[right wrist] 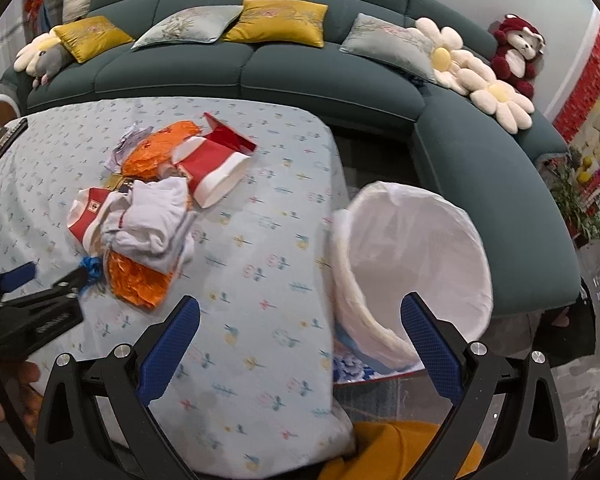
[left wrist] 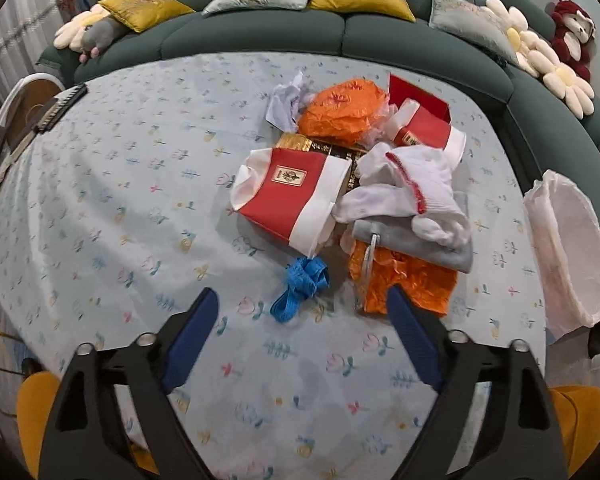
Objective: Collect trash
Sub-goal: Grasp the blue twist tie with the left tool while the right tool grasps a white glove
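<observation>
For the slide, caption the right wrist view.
Open right gripper hovers between the trash pile and the lined bin.

Left hand-held gripper (left wrist: 302,300): black angular frame, blue ribbed finger pads, silver screw heads. Right hand-held gripper (right wrist: 300,314): identical build. Person wears mustard-yellow garment (right wrist: 396,452).
</observation>
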Demonstrator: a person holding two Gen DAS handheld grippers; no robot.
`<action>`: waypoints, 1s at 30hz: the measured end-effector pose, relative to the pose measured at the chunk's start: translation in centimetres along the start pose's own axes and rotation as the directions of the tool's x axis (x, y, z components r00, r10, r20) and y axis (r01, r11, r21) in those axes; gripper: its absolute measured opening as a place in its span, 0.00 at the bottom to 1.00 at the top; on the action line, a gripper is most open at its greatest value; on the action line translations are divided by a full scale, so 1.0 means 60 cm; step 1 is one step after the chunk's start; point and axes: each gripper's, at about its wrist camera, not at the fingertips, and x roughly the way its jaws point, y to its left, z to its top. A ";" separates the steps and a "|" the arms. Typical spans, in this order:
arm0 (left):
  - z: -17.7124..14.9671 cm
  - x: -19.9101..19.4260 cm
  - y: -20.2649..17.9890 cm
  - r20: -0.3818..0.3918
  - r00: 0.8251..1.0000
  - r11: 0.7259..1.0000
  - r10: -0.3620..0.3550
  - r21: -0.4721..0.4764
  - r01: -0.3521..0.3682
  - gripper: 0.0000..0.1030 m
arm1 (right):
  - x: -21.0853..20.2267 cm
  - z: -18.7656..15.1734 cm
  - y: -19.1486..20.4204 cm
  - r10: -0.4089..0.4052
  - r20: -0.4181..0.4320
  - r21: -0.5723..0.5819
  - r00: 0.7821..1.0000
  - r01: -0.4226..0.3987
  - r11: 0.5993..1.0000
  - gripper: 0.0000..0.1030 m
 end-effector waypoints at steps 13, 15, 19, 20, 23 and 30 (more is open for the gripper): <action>0.011 0.071 0.015 -0.088 0.993 0.996 -0.074 -0.048 0.070 0.21 | 0.052 0.057 0.087 0.090 -0.019 -0.035 0.996 -0.091 0.995 0.93; 0.012 0.069 0.021 -0.088 0.992 0.994 -0.095 -0.060 0.090 0.18 | 0.057 0.065 0.101 0.107 -0.019 -0.043 0.994 -0.108 0.993 0.91; 0.013 0.062 0.033 -0.085 0.991 0.992 -0.107 -0.073 0.101 0.17 | 0.073 0.079 0.140 0.139 -0.023 -0.065 0.990 -0.140 0.988 0.83; 0.013 0.060 0.036 -0.083 0.990 0.991 -0.113 -0.079 0.106 0.17 | 0.077 0.082 0.148 0.147 -0.025 -0.067 0.989 -0.148 0.987 0.80; 0.015 0.055 0.041 -0.082 0.988 0.988 -0.128 -0.095 0.120 0.17 | 0.091 0.090 0.175 0.173 -0.033 -0.079 0.984 -0.175 0.981 0.74; 0.016 0.045 0.050 -0.080 0.987 0.986 -0.136 -0.112 0.127 0.17 | 0.142 0.087 0.210 0.196 -0.089 -0.107 0.976 -0.205 0.973 0.50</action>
